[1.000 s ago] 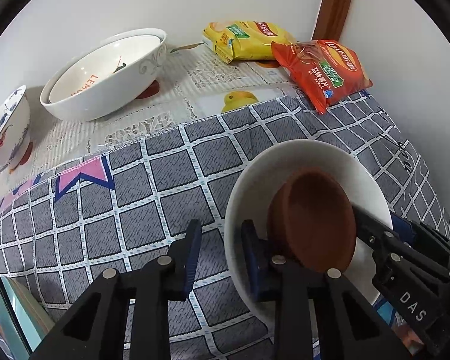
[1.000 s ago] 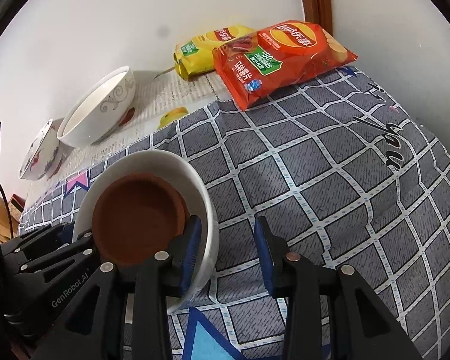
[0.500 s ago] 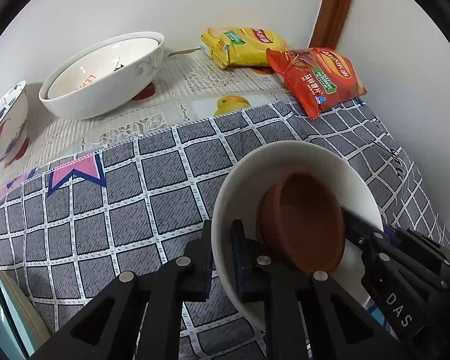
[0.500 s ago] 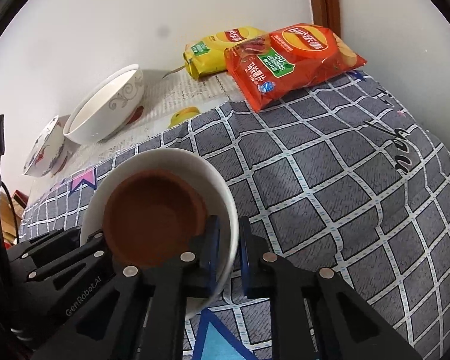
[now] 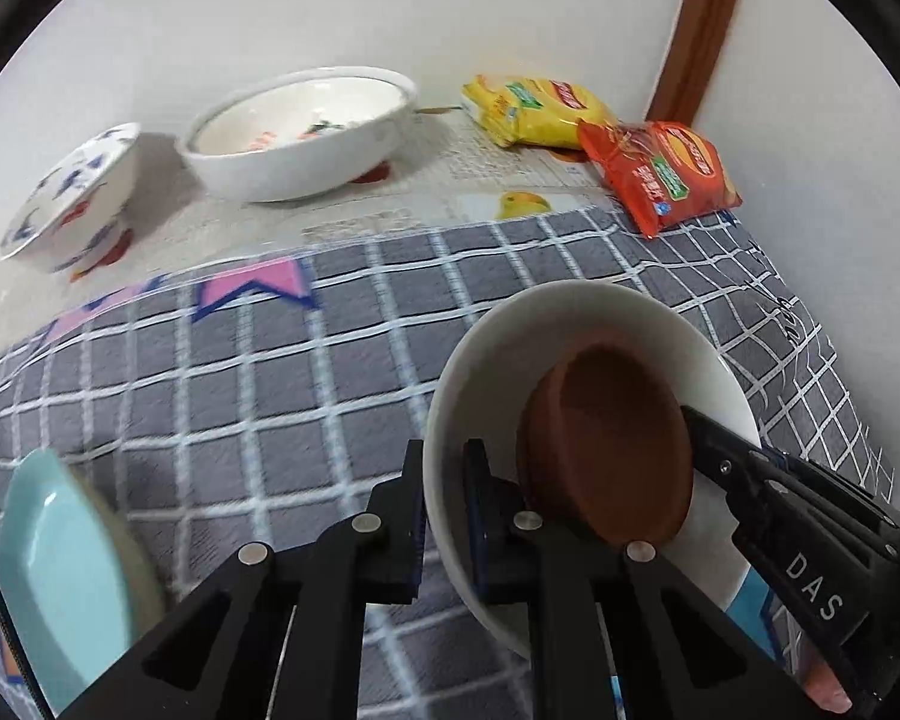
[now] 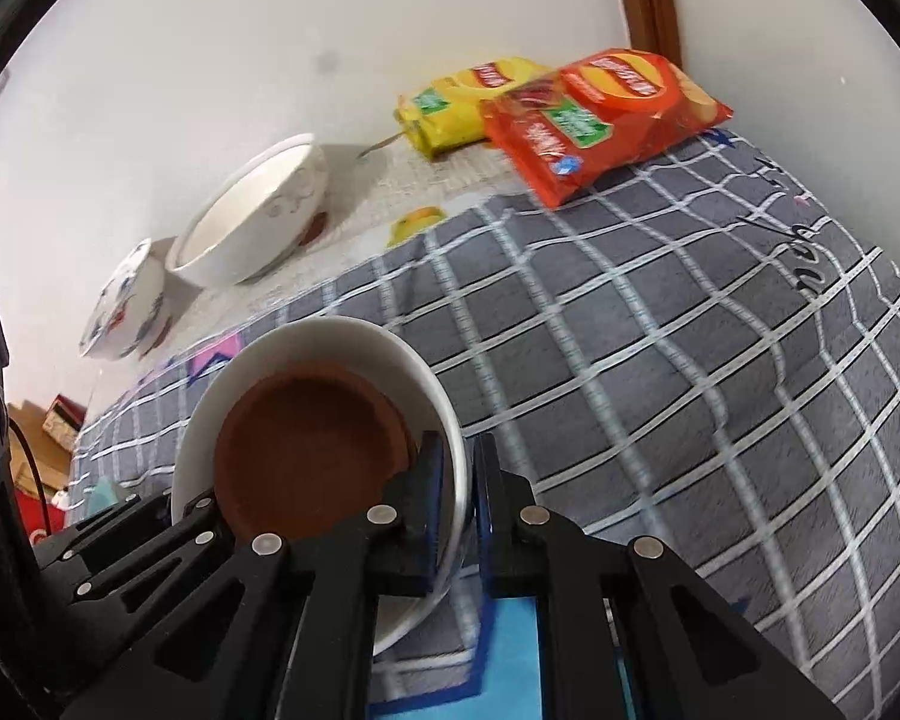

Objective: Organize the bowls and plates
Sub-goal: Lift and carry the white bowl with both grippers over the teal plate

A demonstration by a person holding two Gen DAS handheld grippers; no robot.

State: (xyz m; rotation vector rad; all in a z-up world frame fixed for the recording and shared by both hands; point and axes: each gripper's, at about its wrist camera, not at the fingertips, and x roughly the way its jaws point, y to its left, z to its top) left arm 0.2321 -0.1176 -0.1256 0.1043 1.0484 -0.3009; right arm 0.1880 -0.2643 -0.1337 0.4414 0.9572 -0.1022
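A white bowl with a brown dish lying inside it hangs tilted just above the grey checked cloth. My left gripper is shut on the bowl's left rim, one pad inside and one outside. My right gripper pinches the opposite rim of the white bowl, its jaws closing the last bit onto it. The brown dish leans against the right gripper's inner finger. Each gripper shows in the other's view: the right gripper at the bowl's far side, the left gripper at lower left.
Near the wall stand nested large white bowls and a blue-patterned bowl. A yellow snack bag and a red chip bag lie at the back right corner. A light blue plate sits at the near left edge.
Both grippers went from open around the white bowl's rim to shut on it. The bowl has come up and shifted, and the light blue plate has entered the left wrist view.
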